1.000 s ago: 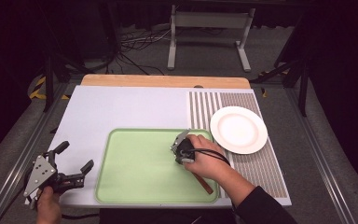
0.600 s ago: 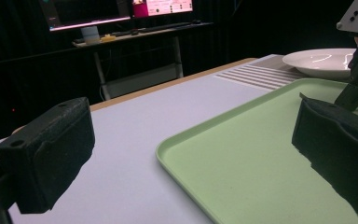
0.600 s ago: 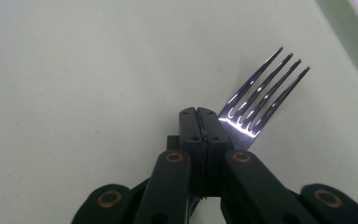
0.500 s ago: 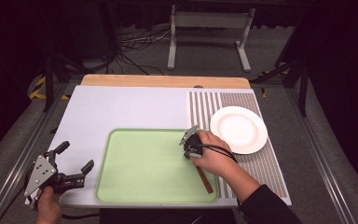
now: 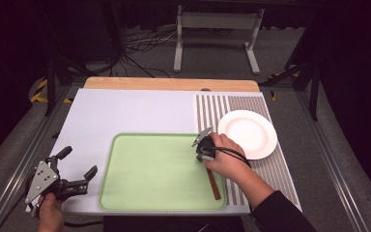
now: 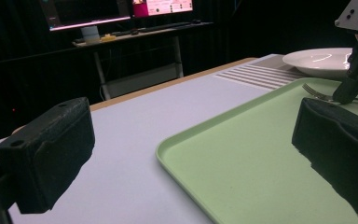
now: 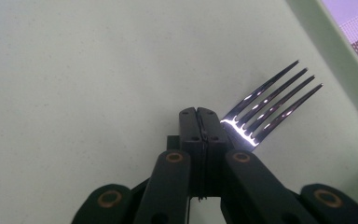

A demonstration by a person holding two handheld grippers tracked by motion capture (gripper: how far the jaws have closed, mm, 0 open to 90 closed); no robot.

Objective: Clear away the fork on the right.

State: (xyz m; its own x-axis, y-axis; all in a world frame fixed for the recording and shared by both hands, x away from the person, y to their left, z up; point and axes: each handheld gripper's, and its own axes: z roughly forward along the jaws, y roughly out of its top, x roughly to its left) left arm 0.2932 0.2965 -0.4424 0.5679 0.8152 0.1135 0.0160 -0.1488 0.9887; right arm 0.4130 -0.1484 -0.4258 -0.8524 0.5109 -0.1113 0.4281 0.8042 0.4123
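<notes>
A fork with a brown handle [image 5: 213, 182] lies at the right edge of the green tray [image 5: 149, 169]. Its tines [image 7: 275, 102] stick out to the right from under my right gripper [image 7: 199, 114]. That gripper [image 5: 202, 155] points down on the fork's neck with its jaws pressed together; I cannot tell whether the neck is pinched between them. The left gripper view shows its tip [image 6: 345, 95] resting on the fork [image 6: 317, 93]. My left gripper [image 5: 79, 161] is open and empty at the table's front left, beside the tray [image 6: 242, 154].
A white plate [image 5: 248, 133] sits on the striped mat [image 5: 270, 169] right of the tray, close to the right hand. A wooden board [image 5: 169, 83] runs along the table's far edge. Beyond the table stand a metal frame and cables on the floor.
The right hand and its gripper have shifted to the right and a little farther away, toward the plate. The left gripper has stayed put.
</notes>
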